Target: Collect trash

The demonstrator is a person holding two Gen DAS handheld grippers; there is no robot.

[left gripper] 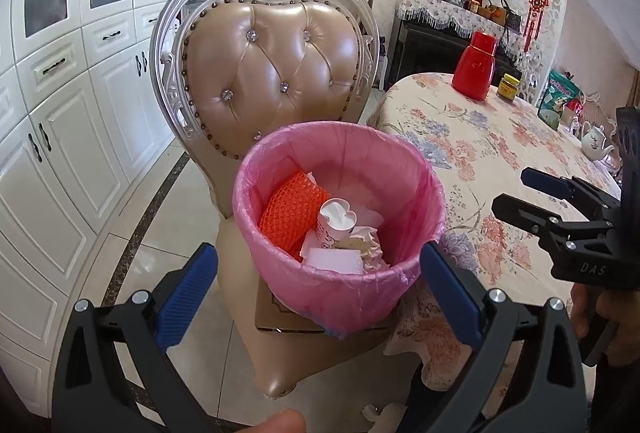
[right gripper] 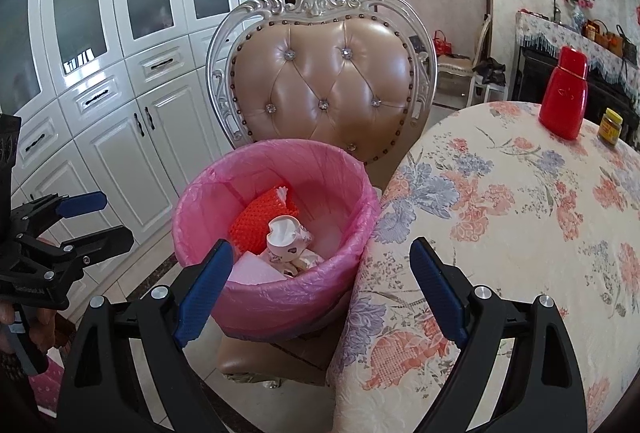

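Observation:
A bin lined with a pink bag [left gripper: 344, 289] [right gripper: 280, 297] stands on a cardboard box on the seat of an ornate chair [left gripper: 276, 65] [right gripper: 324, 89]. Inside lie an orange mesh net [left gripper: 292, 209] [right gripper: 260, 217], a crushed paper cup [left gripper: 334, 225] [right gripper: 284, 239], white foam [left gripper: 332, 259] and crumpled paper [left gripper: 370, 247]. My left gripper [left gripper: 320, 285] is open just in front of the bin, nothing between its blue pads. My right gripper [right gripper: 320, 285] is open too, spanning the bin's near rim and the table edge. Each gripper shows in the other's view, the right gripper [left gripper: 516, 193] and the left gripper [right gripper: 100, 217].
A table with a floral cloth [left gripper: 500, 161] [right gripper: 520, 213] sits right of the bin, carrying a red bottle [left gripper: 476, 67] [right gripper: 566, 93], a small jar [left gripper: 508, 87], a green packet [left gripper: 558, 99] and a white teapot [left gripper: 596, 141]. White cabinets [left gripper: 60, 113] line the left wall. A scrap of paper [left gripper: 380, 413] lies on the tiled floor.

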